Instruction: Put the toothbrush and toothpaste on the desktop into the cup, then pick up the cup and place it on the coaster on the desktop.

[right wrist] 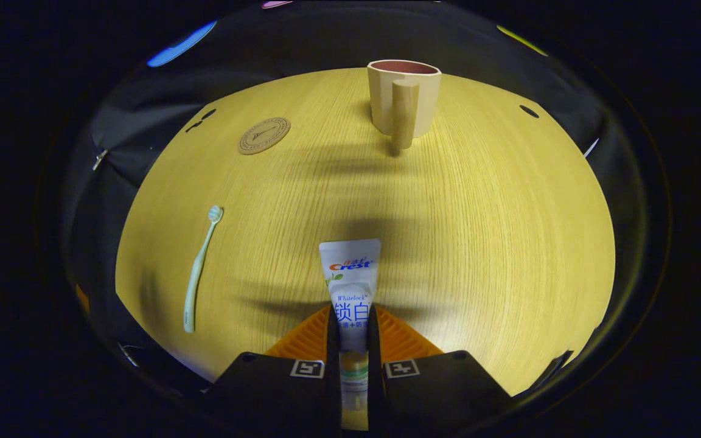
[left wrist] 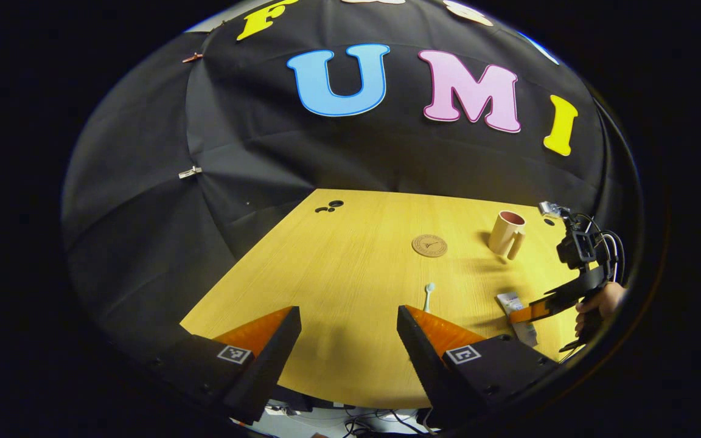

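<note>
1. right gripper view: the right gripper [right wrist: 350, 340] has its two fingers clenched on the toothpaste [right wrist: 350, 286], pressing on the tube from both sides; the tube's flat end points ahead of the fingertips over the wooden desktop [right wrist: 478, 243].
2. straight ahead of that gripper, well apart, the cup [right wrist: 404, 97] stands upright with its handle turned toward the camera.
3. ahead and to its left lies the round coaster [right wrist: 264, 135]; nearer on the left, the toothbrush [right wrist: 201, 267] lies flat, bristles pointing away.
4. left gripper view: the left gripper [left wrist: 350, 340] hangs over the near edge of the desktop, fingers spread wide and grasping nothing.
5. just ahead of its right finger lies the toothbrush [left wrist: 428, 296]; the coaster [left wrist: 429, 246] is farther ahead, the cup [left wrist: 507, 234] ahead to the right.
6. far to its right, a hand [left wrist: 597, 304] holds the other gripper on the toothpaste [left wrist: 516, 313].
</note>
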A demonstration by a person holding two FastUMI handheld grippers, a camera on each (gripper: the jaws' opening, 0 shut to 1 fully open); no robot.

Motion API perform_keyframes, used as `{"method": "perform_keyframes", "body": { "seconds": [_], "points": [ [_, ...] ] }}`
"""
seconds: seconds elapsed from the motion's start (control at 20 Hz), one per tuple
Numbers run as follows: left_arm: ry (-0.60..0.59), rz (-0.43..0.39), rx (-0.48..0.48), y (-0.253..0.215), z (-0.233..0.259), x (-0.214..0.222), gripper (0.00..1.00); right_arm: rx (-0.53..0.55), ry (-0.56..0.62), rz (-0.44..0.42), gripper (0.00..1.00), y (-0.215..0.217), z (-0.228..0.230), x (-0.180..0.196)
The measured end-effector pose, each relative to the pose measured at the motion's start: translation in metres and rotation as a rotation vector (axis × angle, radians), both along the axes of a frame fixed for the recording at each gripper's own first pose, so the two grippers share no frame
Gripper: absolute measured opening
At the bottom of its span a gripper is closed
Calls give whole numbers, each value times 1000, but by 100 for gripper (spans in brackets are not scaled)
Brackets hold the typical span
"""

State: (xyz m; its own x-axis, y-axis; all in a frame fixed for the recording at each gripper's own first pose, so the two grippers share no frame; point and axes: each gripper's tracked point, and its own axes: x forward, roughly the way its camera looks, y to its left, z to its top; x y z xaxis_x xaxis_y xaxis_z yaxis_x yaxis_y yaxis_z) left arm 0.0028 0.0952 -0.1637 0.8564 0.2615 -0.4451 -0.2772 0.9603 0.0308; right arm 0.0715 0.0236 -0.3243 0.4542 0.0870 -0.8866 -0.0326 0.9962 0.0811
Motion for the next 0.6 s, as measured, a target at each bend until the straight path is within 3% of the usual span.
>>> {"method": "perform_keyframes", "body": {
  "seconds": [0.05,0.2,0.25,0.3,0.6],
  "points": [
    [-2,-4,-10,-3,0,2,100,4,8,-11,16,-4,0,-3],
    [5,-44,-37,-13,-6,18,100,21,-22,-12,16,-14,8,-4],
    [15,-70,-48,-19,-12,24,100,29,-35,-10,10,-16,14,-6],
    [26,-103,-61,-25,-17,31,100,38,-48,-7,16,-19,21,-7],
    [176,-251,-123,-59,-76,70,95,53,-142,13,16,-44,63,-14]
  ]
}}
